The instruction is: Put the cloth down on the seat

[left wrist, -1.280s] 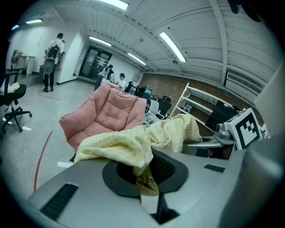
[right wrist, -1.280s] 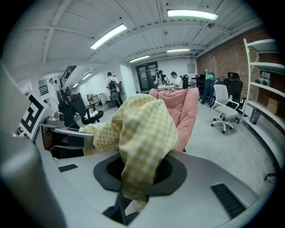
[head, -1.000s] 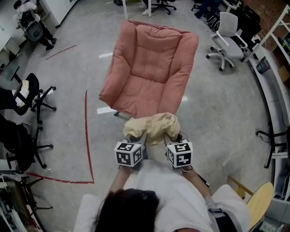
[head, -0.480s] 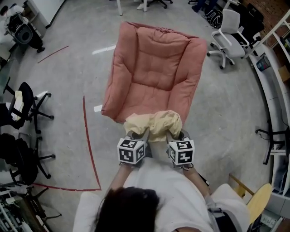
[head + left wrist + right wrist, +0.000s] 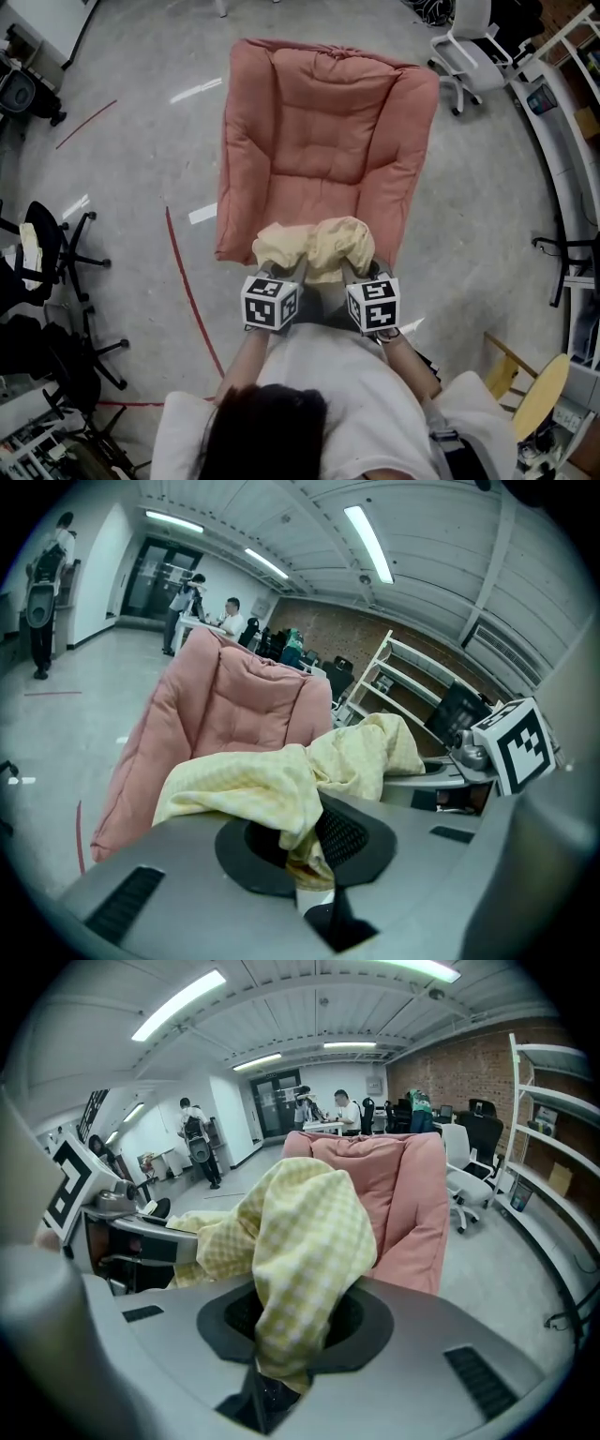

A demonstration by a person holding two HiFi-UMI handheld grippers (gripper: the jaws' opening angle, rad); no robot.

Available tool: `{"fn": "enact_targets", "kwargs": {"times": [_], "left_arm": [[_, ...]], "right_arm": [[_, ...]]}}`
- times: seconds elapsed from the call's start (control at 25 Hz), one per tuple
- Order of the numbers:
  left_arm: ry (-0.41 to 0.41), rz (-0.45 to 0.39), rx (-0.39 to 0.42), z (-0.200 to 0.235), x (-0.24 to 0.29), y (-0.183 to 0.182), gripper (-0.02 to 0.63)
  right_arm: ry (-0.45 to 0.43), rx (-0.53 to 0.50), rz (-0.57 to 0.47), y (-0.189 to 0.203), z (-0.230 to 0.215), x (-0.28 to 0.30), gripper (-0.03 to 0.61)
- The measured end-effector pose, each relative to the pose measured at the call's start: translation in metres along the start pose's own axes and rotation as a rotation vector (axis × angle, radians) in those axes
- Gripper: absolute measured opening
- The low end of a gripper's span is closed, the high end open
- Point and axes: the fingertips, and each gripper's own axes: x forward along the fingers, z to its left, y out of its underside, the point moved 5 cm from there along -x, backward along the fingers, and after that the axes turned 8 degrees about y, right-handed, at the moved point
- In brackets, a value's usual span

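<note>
Cloth: pale yellow, fine check, bunched into a loose mound. It is held between my two grippers at the front edge of the pink armchair; I cannot tell whether it touches the cushion. My left gripper: jaws nearly together, pinching a thin fold of it. My right gripper: jaws a little apart, clamped on a thicker wad. Armchair: wide, quilted, high padded sides, facing me. Surroundings: red floor line to the left, black office chairs beyond it, white office chair at upper right, wooden chair near my right side.
</note>
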Motion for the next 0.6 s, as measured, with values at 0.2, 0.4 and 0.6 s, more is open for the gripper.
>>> {"fn": "enact_targets", "kwargs": {"times": [0.2, 0.4, 0.6], "left_arm": [[0.003, 0.03, -0.037, 0.027, 0.023, -0.014, 0.054], [-0.008, 0.075, -0.083, 0.045, 0.072, -0.02, 0.054], [-0.011, 0.104, -0.218, 0.084, 0.127, -0.018, 0.054]], "right_arm": [[0.001, 0.038, 0.042, -0.008, -0.009, 0.031, 0.101], [-0.001, 0.058, 0.098, -0.007, -0.04, 0.07, 0.101], [-0.003, 0.084, 0.171, -0.001, -0.066, 0.128, 0.103]]}}
